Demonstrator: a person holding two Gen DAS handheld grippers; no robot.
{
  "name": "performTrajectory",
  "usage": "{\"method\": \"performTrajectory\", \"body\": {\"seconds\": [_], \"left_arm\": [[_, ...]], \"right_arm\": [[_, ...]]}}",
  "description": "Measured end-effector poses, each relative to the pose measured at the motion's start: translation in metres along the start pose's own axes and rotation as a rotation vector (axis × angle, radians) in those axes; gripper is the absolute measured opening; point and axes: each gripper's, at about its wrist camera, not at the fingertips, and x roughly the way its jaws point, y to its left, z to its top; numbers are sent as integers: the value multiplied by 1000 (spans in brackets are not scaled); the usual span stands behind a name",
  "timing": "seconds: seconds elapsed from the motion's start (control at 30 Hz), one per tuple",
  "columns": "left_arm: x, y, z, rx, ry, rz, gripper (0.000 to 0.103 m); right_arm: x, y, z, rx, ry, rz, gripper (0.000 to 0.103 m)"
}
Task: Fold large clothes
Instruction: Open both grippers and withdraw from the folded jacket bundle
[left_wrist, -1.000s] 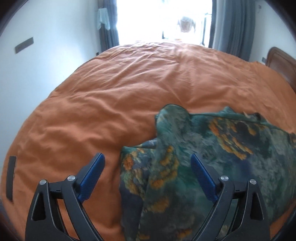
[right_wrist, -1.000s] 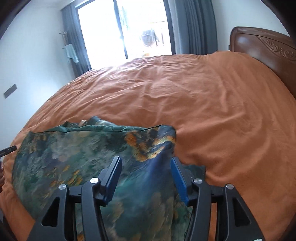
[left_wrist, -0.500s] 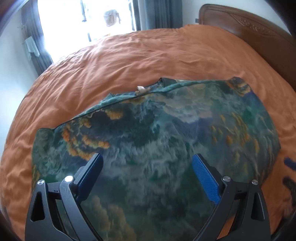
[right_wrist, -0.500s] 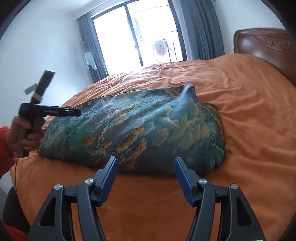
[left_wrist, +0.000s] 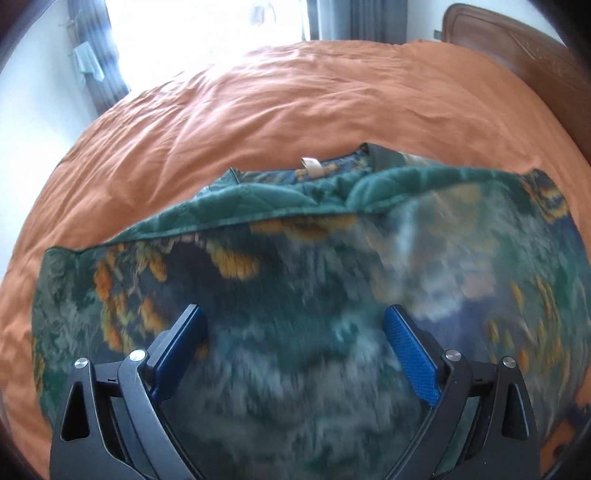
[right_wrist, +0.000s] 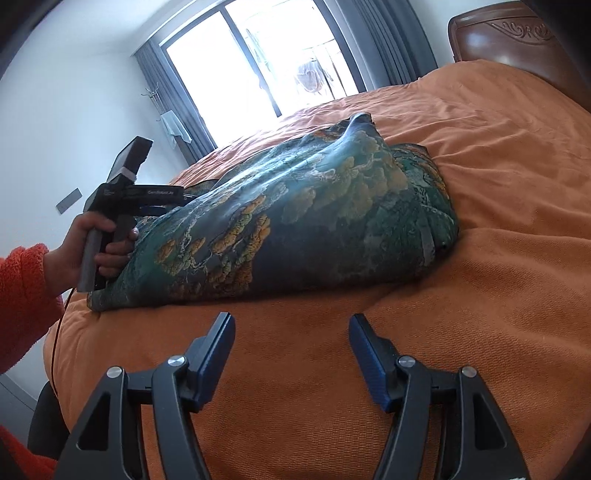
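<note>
The garment (left_wrist: 314, 295) smears into blur near the left wrist camera; its lower part runs off frame, and the headboard (right_wrist: 517, 40) is cropped

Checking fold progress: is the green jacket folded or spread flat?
Folded: the jacket lies doubled into a thick bundle on the bed, lining and label showing at its far edge.

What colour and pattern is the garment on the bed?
The garment is dark green-blue with an orange and grey landscape-like print, clearest in the right wrist view.
</note>
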Motion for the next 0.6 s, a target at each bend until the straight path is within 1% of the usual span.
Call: {"method": "performTrajectory", "body": {"seconds": [0.07,0.2,0.27,0.33,0.4,0.53,0.6], "left_arm": [[-9,-3,-12,22,0,-10,97],[-30,-16,-48,87,-22,-2,97],[-39,-20,-61,91,-42,6,97],[-48,-20,-71,79,-56,-2,97],[-54,-23,-82,75,-39,-27,97],[-61,-40,-104,131,-44,-9,97],[-66,-43,-116,130,-35,-22,97]], "right_arm": [[-1,2,0,-15,-3,-1,65],[0,6,-2,-36,-6,-5,65],[2,7,-3,-36,-2,-11,65],[3,7,-5,-37,-3,-15,65],[4,7,-6,-36,-2,-20,65],[6,8,-7,-40,2,-32,65],[7,8,-8,-44,4,-38,65]]}}
